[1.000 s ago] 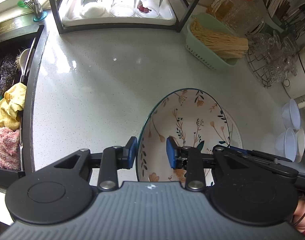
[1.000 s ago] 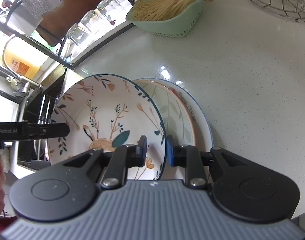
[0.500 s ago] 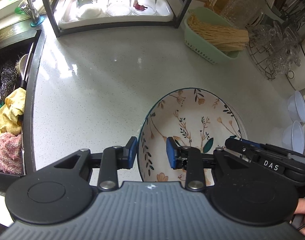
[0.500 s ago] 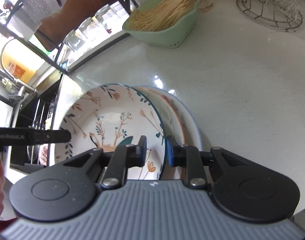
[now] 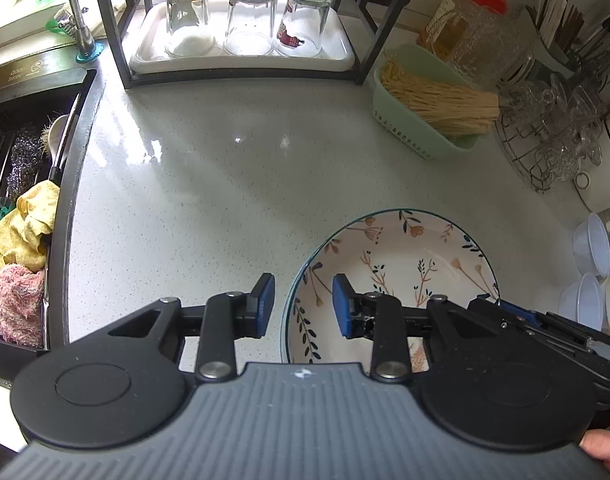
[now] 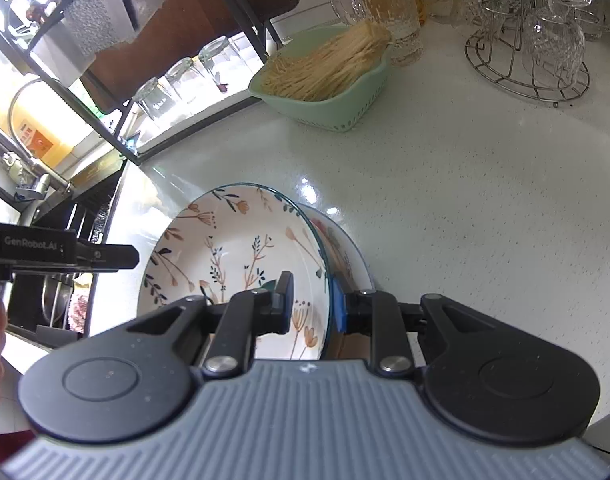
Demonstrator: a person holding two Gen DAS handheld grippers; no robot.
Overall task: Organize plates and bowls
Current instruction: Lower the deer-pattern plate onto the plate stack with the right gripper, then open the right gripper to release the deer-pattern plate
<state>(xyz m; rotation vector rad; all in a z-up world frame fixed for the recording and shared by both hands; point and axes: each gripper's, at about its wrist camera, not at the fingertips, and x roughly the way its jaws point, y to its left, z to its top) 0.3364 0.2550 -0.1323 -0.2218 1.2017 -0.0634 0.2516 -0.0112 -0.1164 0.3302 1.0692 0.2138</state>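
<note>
Right gripper (image 6: 311, 304) fingers clamped across rim of floral bowl (image 6: 233, 248), one pad inside, one outside. Left gripper (image 5: 303, 306) fingers apart, straddling opposite rim, not yet closed on it. Bowl tilted, just above or resting in second floral dish (image 6: 345, 248) on speckled worktop (image 5: 225, 184); contact not determinable. Judged glazed ceramic: rigid, moderately heavy, slippery, chip-prone. Best hold at rim, on opposite sides, lowered gently.
</note>
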